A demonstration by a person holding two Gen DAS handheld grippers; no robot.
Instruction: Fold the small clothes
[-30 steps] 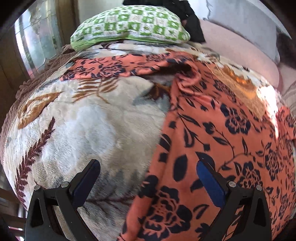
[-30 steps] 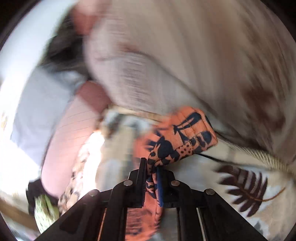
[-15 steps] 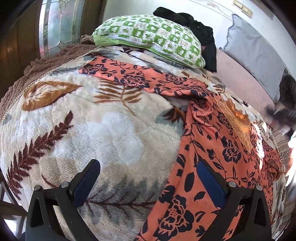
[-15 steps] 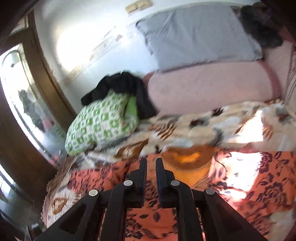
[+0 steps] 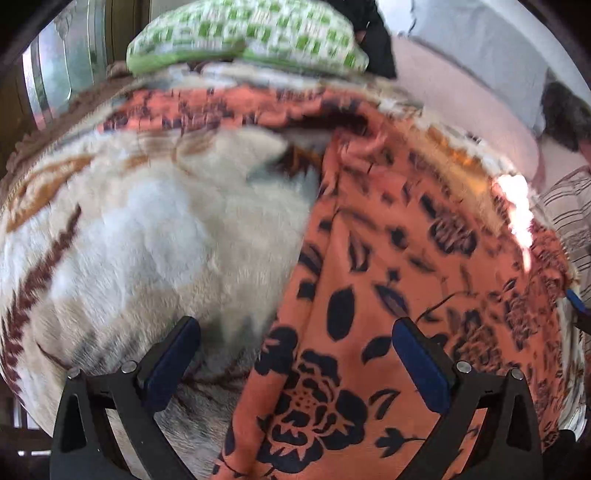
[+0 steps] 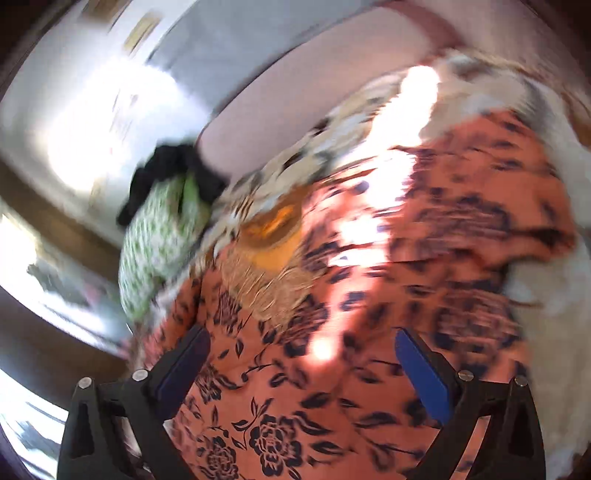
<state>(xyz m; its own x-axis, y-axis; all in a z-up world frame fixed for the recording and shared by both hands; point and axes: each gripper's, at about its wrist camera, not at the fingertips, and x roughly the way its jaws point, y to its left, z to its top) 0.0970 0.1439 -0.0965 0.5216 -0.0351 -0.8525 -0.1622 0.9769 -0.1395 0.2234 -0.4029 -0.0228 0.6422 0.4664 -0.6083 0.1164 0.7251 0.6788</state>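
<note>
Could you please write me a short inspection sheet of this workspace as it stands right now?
Surface: bed under a cream leaf-print blanket.
Job's things: orange floral garment spread on the blanket, rumpled near the top.
Clutter: green checked pillow, black cloth beside it, grey pillow.
Grippers: left gripper open, empty; right gripper jaws have just been opening, nothing between the fingers.
Cables: nothing seen.
Surroundings: glass door, white wall.

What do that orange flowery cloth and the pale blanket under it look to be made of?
Orange cloth: seemingly a thin woven fabric, matte, printed with dark flowers; it lies flat with soft creases and a bunched fold. The fibre cannot be told.

Blanket: probably plush fleece; its surface looks fuzzy, with a deep nap and a slight sheen, and a brown leaf pattern.
</note>
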